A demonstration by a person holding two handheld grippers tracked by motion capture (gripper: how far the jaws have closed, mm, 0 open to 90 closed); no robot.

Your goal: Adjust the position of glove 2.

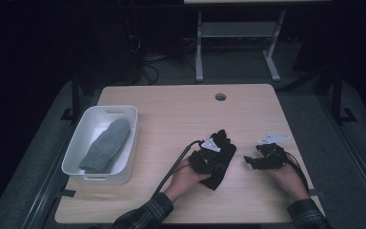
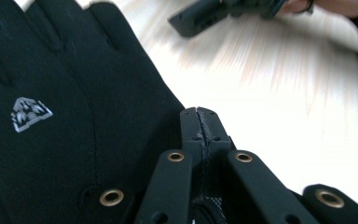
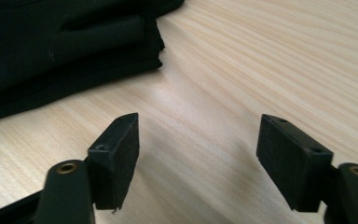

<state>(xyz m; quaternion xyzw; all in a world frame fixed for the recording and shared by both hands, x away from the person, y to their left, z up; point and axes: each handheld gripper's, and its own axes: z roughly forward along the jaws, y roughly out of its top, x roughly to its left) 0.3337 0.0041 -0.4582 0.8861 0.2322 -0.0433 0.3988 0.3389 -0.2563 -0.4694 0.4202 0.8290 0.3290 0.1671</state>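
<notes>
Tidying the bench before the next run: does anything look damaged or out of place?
Nothing looks damaged or spilled. The grey mitten lies in the white bin, while the black glove is out on the table, its edge apparently pinched by the left gripper.

Left claw [image 1: 218, 151] on black glove [image 1: 223, 161]; right claw [image 1: 249, 161] beside it (grey mitten [image 1: 106, 145] in white bin [image 1: 76, 148]).
</notes>
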